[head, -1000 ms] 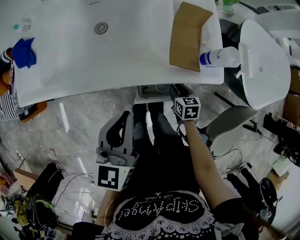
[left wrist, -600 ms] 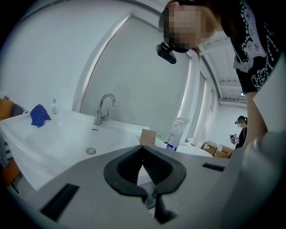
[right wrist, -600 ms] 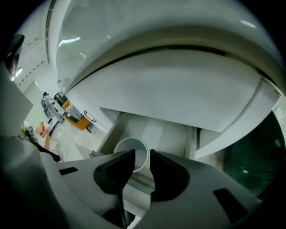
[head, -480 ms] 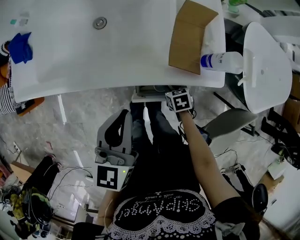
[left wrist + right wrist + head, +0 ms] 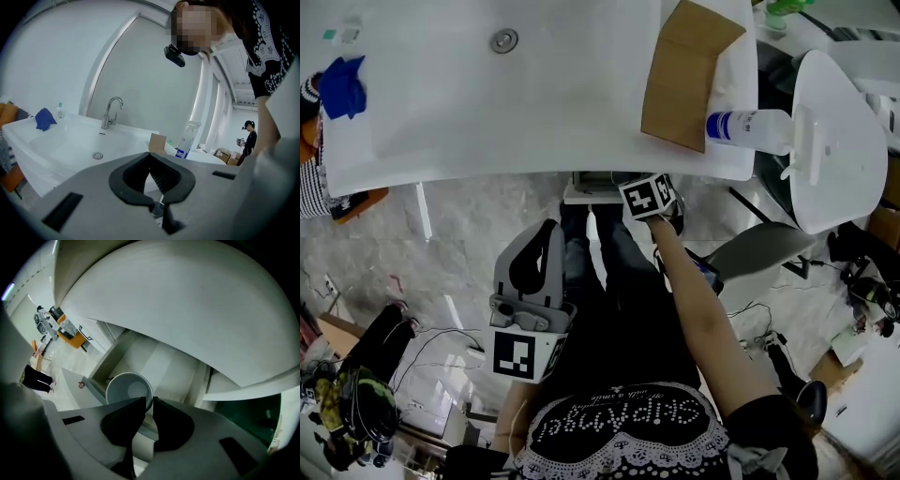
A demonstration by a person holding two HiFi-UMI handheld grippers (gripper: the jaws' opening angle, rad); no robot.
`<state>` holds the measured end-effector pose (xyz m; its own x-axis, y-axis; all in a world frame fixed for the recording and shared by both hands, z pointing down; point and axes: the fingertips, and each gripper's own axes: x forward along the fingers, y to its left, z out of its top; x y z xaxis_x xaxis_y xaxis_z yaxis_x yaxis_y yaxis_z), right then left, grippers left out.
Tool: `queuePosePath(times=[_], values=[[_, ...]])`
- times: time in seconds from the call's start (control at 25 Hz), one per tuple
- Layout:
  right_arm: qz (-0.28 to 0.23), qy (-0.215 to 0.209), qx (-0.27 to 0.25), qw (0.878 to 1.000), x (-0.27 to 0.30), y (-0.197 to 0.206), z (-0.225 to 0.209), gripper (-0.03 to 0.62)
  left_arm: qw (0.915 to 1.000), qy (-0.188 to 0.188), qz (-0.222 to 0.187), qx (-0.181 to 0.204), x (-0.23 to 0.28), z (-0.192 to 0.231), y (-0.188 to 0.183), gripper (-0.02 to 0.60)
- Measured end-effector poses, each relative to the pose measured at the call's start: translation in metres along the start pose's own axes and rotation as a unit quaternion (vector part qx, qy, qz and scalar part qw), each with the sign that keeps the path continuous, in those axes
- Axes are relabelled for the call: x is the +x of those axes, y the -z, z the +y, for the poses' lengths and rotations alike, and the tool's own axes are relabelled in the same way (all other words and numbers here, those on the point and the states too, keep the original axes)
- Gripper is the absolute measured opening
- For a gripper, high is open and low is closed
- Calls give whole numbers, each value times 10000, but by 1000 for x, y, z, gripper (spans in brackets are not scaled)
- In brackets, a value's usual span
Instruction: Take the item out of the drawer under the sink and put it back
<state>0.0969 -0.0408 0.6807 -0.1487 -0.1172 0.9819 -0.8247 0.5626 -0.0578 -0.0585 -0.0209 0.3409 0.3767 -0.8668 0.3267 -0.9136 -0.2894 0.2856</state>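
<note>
Under the white sink (image 5: 487,103) a drawer (image 5: 598,184) stands pulled out. The right gripper view looks into that drawer (image 5: 110,359), where a pale round bowl (image 5: 129,387) lies. My right gripper (image 5: 149,401) has its jaws closing, with the bowl's near rim between the pads and only a thin gap left. From the head view I see only its marker cube (image 5: 649,195) at the counter's edge; the jaws are hidden below. My left gripper (image 5: 549,228) hangs over the person's lap, shut and empty, its tips (image 5: 150,155) touching.
On the counter lie a cardboard box (image 5: 684,70), a spray bottle (image 5: 750,127) and a blue cloth (image 5: 345,84). A faucet (image 5: 111,112) rises behind the basin. A white toilet-like fixture (image 5: 839,131) stands to the right. The sink's underside (image 5: 187,301) hangs close above the right gripper.
My right gripper has moved forward and slightly left, up to the counter's edge over the drawer. The left gripper has stayed put.
</note>
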Motion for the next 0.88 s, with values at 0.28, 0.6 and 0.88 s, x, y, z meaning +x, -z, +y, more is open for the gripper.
queuePosePath(times=[0.28, 0.6, 0.88], values=[[171, 459, 8, 9988, 6, 2, -9, 51, 10000, 1, 65, -9, 1, 1, 5, 5], [-547, -188, -122, 9983, -23, -10, -3, 24, 10000, 52, 53, 3, 0, 3, 6, 5], [-694, -278, 41, 9972, -38, -10, -6, 25, 9999, 135, 33, 32, 0, 5, 2, 5]])
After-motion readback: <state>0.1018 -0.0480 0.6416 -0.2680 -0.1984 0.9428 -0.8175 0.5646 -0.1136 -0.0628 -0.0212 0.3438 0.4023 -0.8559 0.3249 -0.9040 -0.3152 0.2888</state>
